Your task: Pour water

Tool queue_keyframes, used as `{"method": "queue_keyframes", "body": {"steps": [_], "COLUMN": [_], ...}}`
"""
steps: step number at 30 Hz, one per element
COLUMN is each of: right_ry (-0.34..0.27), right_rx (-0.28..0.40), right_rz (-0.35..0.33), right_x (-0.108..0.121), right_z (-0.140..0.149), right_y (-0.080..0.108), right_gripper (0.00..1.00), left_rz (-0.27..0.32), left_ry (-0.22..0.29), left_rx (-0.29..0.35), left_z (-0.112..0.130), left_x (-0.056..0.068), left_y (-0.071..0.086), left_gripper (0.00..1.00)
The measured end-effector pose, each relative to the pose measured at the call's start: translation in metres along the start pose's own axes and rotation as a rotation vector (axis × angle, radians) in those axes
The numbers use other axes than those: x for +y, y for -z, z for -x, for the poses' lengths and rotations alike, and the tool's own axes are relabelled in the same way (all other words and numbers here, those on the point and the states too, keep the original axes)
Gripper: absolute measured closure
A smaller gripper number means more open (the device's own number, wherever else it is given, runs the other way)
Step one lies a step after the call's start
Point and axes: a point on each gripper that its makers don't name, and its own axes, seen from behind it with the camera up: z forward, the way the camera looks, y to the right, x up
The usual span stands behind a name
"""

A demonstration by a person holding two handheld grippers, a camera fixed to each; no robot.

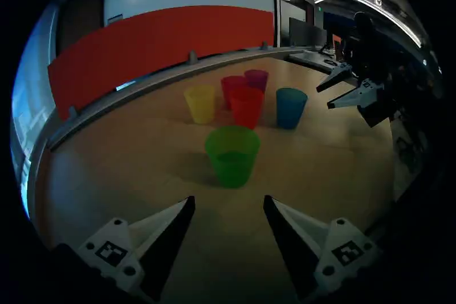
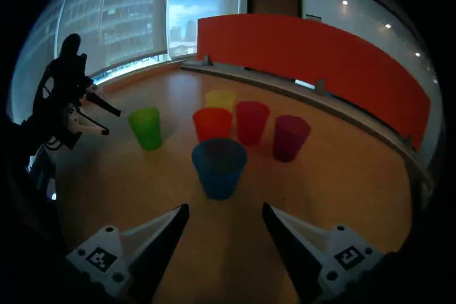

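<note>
Several coloured plastic cups stand upright on a wooden table (image 1: 114, 155). In the left gripper view the green cup (image 1: 232, 155) is nearest, just ahead of my open left gripper (image 1: 229, 204), with liquid showing inside it. Behind it stand a yellow cup (image 1: 200, 104), an orange cup (image 1: 247, 107), a red cup (image 1: 231, 87), a purple cup (image 1: 256, 79) and a blue cup (image 1: 290, 108). In the right gripper view the blue cup (image 2: 219, 167) sits straight ahead of my open right gripper (image 2: 225, 211). The green cup (image 2: 146, 128) is at left, near the left gripper (image 2: 113, 122). The right gripper (image 1: 329, 97) hangs at right.
A long red partition (image 1: 159, 47) runs along the table's far edge, also seen as the red partition (image 2: 319, 59). Large windows (image 2: 114, 24) lie beyond the table. Desks and chairs stand in the dark background at right in the left gripper view.
</note>
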Motion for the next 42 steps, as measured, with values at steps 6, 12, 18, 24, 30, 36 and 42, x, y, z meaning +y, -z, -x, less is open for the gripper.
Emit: {"method": "queue_keyframes", "body": {"steps": [6, 12, 18, 24, 30, 36, 42], "right_ry": [-0.021, -0.055, -0.101, -0.142, -0.179, -0.21, -0.233], "right_rx": [0.064, 0.141, 0.203, 0.278, 0.351, 0.419, 0.47], "right_rz": [0.073, 0.162, 0.261, 0.354, 0.462, 0.547, 0.611], "right_x": [0.01, 0.021, 0.036, 0.046, 0.063, 0.075, 0.08], "right_z": [-0.011, -0.022, -0.029, -0.037, -0.044, -0.051, -0.058], "right_y": [0.012, 0.022, 0.03, 0.037, 0.048, 0.058, 0.065], "right_gripper": [0.0, 0.01, 0.01, 0.01, 0.01, 0.01, 0.01], "left_rz": [-0.091, -0.191, -0.279, -0.344, -0.394, -0.448, -0.481], "left_ry": [0.007, 0.052, 0.088, 0.127, 0.16, 0.202, 0.245], "left_rx": [0.074, 0.181, 0.278, 0.343, 0.399, 0.442, 0.495], "left_z": [-0.011, -0.027, -0.039, -0.044, -0.049, -0.052, -0.057], "left_x": [-0.016, -0.041, -0.06, -0.073, -0.081, -0.093, -0.098], "left_y": [0.013, 0.025, 0.038, 0.045, 0.052, 0.059, 0.066], "left_gripper": [0.11, 0.11, 0.11, 0.11, 0.11, 0.11, 0.11]}}
